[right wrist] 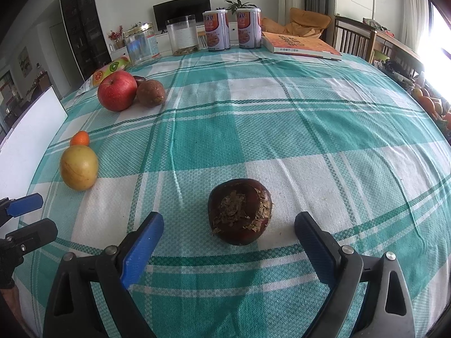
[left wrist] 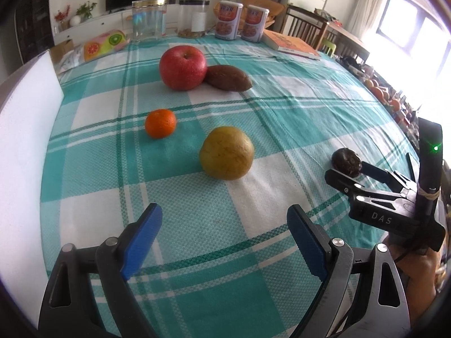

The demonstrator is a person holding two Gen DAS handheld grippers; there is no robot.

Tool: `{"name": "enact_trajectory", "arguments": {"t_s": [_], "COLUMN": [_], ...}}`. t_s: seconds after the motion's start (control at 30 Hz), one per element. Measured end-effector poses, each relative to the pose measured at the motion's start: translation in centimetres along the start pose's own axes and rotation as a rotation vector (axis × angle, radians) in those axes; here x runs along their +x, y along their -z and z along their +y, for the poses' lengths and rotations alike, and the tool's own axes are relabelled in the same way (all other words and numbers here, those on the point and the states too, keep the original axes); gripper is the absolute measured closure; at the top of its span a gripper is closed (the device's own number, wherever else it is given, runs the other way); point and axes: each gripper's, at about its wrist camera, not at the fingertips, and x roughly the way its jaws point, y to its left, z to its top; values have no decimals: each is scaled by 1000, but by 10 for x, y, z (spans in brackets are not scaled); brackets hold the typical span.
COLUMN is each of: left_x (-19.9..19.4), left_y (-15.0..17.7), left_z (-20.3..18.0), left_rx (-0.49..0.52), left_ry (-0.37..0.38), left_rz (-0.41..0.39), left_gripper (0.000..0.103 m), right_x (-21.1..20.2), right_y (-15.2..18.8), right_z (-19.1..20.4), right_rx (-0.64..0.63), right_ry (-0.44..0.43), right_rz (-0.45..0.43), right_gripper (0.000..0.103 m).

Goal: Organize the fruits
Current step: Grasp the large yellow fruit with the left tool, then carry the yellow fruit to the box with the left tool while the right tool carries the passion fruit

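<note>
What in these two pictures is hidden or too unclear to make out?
- Right wrist view: a small dark fruit mostly hidden behind the red apple.
- Right wrist view: tangerine partly covered by the yellow fruit.
- Left wrist view: orange fruits at the right edge, blurred and washed out by window glare.

The left hand-held gripper (left wrist: 224, 242) is built of matte black plastic arms with triangular cut-outs, joined by round silver pivot pins, and each finger carries a blue ribbed pad. The right hand-held gripper (right wrist: 229, 249) has the same black frame, silver pins and blue pads. In the left wrist view, the right hand-held gripper (left wrist: 348, 173) shows its black side with small silver screws and pale letters "DAS". Just behind those letters rises a black post with a green light, bound by a tan band.
</note>
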Motion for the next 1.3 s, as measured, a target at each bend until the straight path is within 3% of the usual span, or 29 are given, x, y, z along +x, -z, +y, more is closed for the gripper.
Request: {"name": "enact_trajectory", "arguments": {"t_s": [0.1,0.27,0.47,0.57,0.67,0.7,0.73,0.87,1.0,1.03,1.13,1.3], "left_x": [-2,22,39,45,40,38,34,14,4,2,-13,-73], "left_y": [-6,-19,-36,-38,-35,-33,-30,-17,-7,-5,-2,7], "left_z": [4,-8,-20,-22,-15,-13,-9,1,1,-1,-4,-7], "left_rx": [10,65,73,88,49,30,4,-91,-106,-105,-108,-125], "left_ry": [-6,-42,-93,-124,-96,-88,-79,-26,-7,-5,14,131], "left_rz": [-29,-4,-41,-28,-20,-13,-6,11,32,34,28,-10], "left_gripper": [11,13,15,53,53,53,53,53,53,53,53,53], "right_x": [-2,-2,-12,-11,-3,0,0,-4,-2,-2,-6,-39], "right_y": [-1,-1,1,-2,-7,-8,-8,-1,2,2,3,4], "right_z": [-7,-4,-38,-33,-16,-11,-7,4,14,14,7,5], "right_rx": [47,32,221,189,92,65,44,-22,-90,-91,-57,18], "right_ry": [-46,-32,-188,-168,-113,-92,-72,8,56,56,32,-107], "right_rz": [-15,-12,-57,-57,-44,-34,-32,-18,-8,-8,-15,-97], "right_gripper": [9,9,10,18,32,43,61,62,58,61,62,62]}}
